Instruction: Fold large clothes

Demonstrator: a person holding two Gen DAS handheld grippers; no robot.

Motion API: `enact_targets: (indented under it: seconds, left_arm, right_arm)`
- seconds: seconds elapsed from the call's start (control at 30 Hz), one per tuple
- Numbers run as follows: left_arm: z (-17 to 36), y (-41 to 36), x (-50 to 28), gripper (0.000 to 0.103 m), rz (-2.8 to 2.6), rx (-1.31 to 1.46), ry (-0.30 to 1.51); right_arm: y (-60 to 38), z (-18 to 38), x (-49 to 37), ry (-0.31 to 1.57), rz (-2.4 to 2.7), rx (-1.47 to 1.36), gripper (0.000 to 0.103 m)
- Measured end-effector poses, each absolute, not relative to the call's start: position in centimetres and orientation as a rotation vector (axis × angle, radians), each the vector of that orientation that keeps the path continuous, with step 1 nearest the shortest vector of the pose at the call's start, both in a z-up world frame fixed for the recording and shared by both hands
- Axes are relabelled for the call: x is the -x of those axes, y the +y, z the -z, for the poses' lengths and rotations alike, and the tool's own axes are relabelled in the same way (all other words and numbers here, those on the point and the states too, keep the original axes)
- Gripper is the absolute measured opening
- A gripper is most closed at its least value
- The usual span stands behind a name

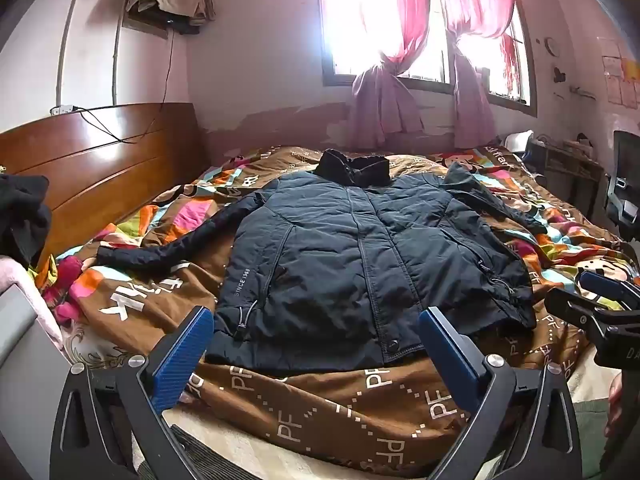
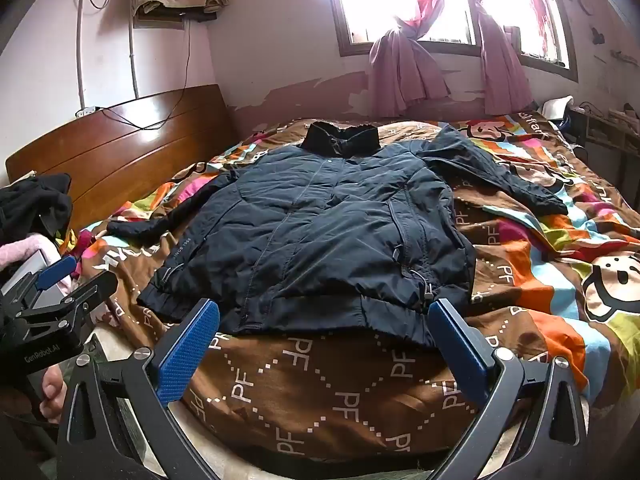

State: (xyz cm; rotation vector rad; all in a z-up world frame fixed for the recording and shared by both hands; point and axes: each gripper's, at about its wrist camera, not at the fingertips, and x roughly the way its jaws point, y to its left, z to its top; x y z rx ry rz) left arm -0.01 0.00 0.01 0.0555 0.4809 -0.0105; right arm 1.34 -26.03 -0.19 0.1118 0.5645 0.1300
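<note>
Our left tongs (image 1: 316, 344) and right tongs (image 2: 324, 336) gape wide, empty, near the hem of the dark navy padded jacket (image 1: 360, 248) spread flat on the patterned brown bedspread (image 2: 320, 392). We risk pinching bedspread along with slippery shell.

Left tongs (image 1: 316, 344) and right tongs (image 2: 326, 334), each seen from its own wrist camera with jaws spread wide and nothing between the blue pads (image 1: 182, 358). The two tools sit side by side at similar height and point the same way; each appears at the edge of the other's view. A bare thumb (image 2: 52, 394) grips the left handle.
</note>
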Motion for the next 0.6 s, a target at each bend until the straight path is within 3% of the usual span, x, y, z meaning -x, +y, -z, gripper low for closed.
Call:
enact_targets:
  seconds: [0.6]
  left_arm:
    - [-0.01, -0.07, 0.06, 0.103, 0.016, -0.06, 0.482]
  right_arm:
    - [-26.09, 0.32, -1.29, 0.567, -0.131, -0.116, 0.102]
